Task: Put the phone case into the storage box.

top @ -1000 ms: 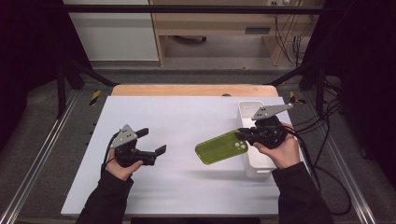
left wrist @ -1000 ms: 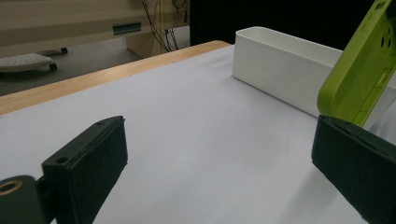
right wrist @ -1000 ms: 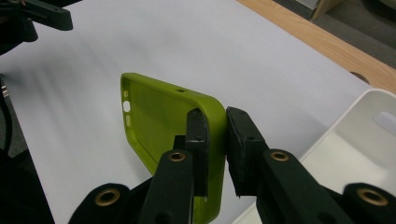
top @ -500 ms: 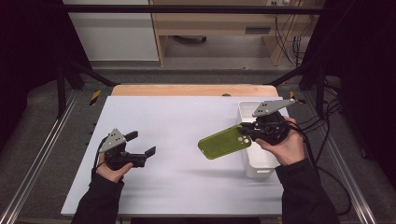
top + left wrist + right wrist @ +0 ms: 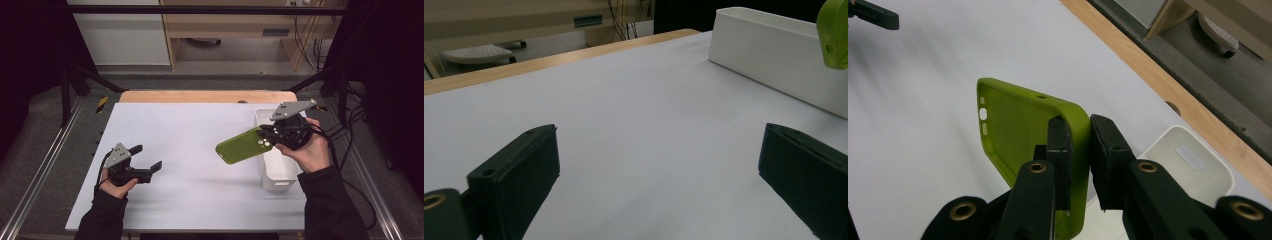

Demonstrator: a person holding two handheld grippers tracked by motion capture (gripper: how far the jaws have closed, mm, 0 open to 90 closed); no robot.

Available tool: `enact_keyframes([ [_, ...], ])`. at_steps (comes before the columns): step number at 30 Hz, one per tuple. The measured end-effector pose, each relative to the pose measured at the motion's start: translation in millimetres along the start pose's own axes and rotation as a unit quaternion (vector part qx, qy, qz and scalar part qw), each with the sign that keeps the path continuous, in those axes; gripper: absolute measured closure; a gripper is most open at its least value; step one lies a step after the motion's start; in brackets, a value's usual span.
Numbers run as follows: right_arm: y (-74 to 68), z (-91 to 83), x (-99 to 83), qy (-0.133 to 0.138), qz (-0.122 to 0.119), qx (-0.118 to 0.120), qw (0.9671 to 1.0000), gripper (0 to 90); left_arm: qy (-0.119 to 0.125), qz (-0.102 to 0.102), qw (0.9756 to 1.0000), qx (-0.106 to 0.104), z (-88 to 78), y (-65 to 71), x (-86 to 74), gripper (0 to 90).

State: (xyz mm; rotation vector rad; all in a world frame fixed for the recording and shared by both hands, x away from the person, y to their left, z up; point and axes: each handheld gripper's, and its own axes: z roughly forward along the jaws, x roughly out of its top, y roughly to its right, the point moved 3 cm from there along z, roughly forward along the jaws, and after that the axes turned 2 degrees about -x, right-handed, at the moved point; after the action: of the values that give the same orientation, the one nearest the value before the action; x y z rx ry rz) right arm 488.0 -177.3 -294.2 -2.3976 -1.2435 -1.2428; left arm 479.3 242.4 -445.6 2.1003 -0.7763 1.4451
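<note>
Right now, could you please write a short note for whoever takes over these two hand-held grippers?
Right hand-held gripper: shut on one side wall of the green phone case, held in the air beside the white bin, partly over its near-left rim.
Left hand-held gripper: open, nothing between its jaws, low over the white table at its left side.
Done: the case is picked up and off the table.
Left: where the case goes is not shown; the left hand-held gripper may be meant to take the free end, so I would bring the two together or set the case down gently.
</note>
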Motion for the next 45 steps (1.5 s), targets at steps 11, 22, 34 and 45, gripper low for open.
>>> enact_keyframes([
  [11,3.3,-4.9,11.6,-0.003,-0.025,-0.021,0.9995,79.8,-0.003,0.001,1.0000,0.009,-0.6,-4.5,-5.7,2.3],
  [22,11.4,-8.8,16.4,-0.015,-0.041,-0.044,0.9981,79.8,-0.002,-0.002,0.9999,0.010,-1.1,-6.4,-6.7,2.3],
  [34,19.9,-14.0,24.4,-0.018,-0.059,-0.074,0.9953,79.8,-0.002,-0.002,0.9999,0.011,-1.1,-7.0,-7.3,2.3],
  [45,29.9,-16.8,28.7,-0.020,-0.075,-0.110,0.9909,79.7,0.000,-0.003,0.9999,0.012,-1.2,-7.8,-7.9,2.3],
])
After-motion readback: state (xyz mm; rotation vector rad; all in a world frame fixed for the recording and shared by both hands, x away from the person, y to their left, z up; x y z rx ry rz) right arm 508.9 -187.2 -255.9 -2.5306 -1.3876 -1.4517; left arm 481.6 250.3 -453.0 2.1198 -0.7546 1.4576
